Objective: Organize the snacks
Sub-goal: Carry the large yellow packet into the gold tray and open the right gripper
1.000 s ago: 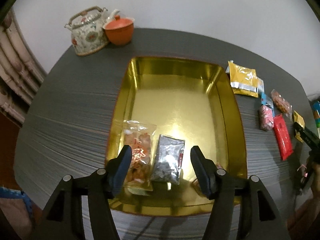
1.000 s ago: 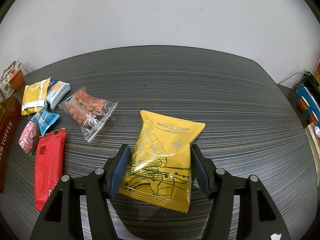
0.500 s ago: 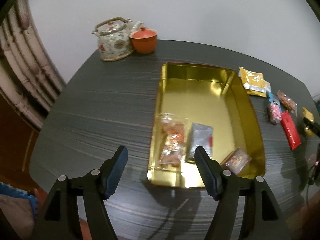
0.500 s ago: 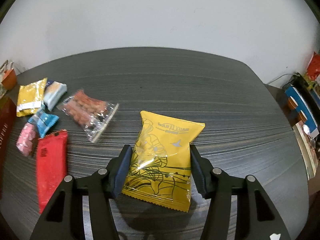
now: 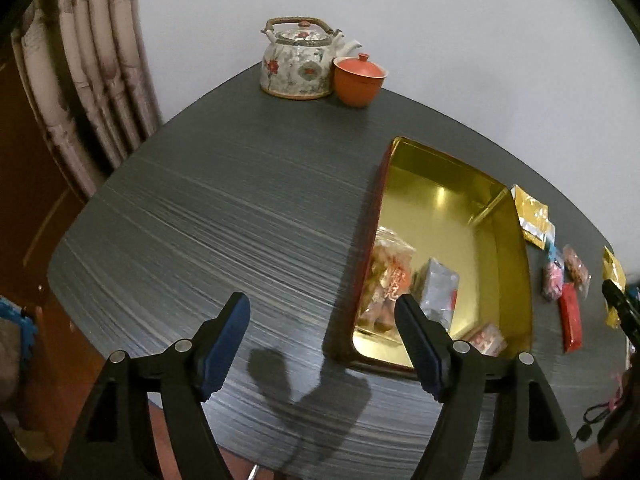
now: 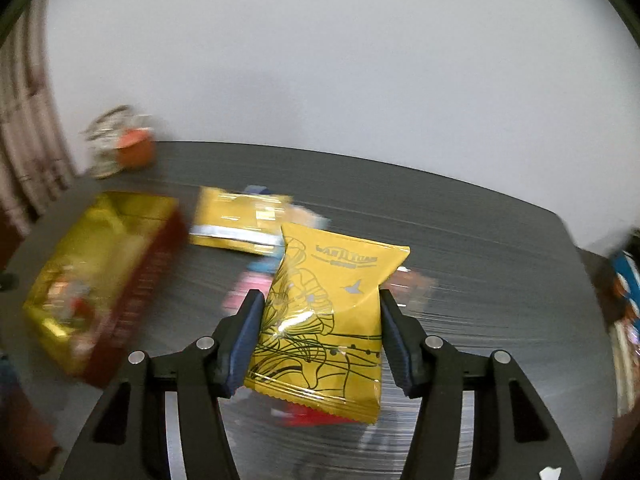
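My right gripper (image 6: 320, 312) is shut on a yellow snack bag (image 6: 324, 320) and holds it lifted above the dark table, right of the gold tin tray (image 6: 96, 264). The right wrist view is blurred. My left gripper (image 5: 322, 312) is open and empty, held above the table to the left of the gold tray (image 5: 504, 264). Three snack packets lie at the tray's near end: a clear bag of orange snacks (image 5: 386, 280), a silver packet (image 5: 438, 294) and a small packet (image 5: 486, 338).
A floral teapot (image 5: 298, 60) and an orange lidded cup (image 5: 358, 82) stand at the table's far corner. Several loose snack packets lie right of the tray, including a gold one (image 5: 532, 216) and a red one (image 5: 570, 322). Curtains hang at the left.
My right gripper has closed on the yellow bag, lifted it and swung left toward the tray. My left gripper has pulled back and moved left, off the tray.
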A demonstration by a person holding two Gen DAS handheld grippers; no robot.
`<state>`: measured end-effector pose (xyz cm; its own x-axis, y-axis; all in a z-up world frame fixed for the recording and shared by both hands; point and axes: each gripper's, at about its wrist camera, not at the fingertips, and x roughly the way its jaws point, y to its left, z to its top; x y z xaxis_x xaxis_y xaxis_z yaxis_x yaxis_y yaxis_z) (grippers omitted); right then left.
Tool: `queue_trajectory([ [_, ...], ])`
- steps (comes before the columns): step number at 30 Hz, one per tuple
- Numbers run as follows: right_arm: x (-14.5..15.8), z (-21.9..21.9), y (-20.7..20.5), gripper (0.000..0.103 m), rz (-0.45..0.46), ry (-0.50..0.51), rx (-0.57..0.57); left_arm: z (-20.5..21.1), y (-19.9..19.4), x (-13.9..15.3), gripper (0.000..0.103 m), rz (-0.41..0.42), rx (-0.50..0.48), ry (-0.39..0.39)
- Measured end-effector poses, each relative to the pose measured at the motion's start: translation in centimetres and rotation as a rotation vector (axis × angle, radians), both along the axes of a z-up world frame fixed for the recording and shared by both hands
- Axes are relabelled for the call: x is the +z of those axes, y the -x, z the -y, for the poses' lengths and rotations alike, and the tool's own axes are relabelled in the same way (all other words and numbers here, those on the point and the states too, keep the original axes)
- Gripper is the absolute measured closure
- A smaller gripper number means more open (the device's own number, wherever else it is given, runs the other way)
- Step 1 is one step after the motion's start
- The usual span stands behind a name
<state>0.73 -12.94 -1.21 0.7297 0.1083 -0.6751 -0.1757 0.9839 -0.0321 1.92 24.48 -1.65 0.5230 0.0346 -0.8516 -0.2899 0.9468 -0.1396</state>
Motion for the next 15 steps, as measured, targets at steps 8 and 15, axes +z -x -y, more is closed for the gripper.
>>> queue_trajectory([
  [8, 0.5, -9.0, 1.4, 0.050, -0.025, 0.006, 0.205, -1.4, 1.0, 0.4, 0.028, 0.009, 0.012, -0.105],
  [15, -0.9, -14.1, 1.8, 0.050, -0.063, 0.031, 0.285, -1.8, 1.2, 0.2, 0.026, 0.007, 0.005, -0.111],
])
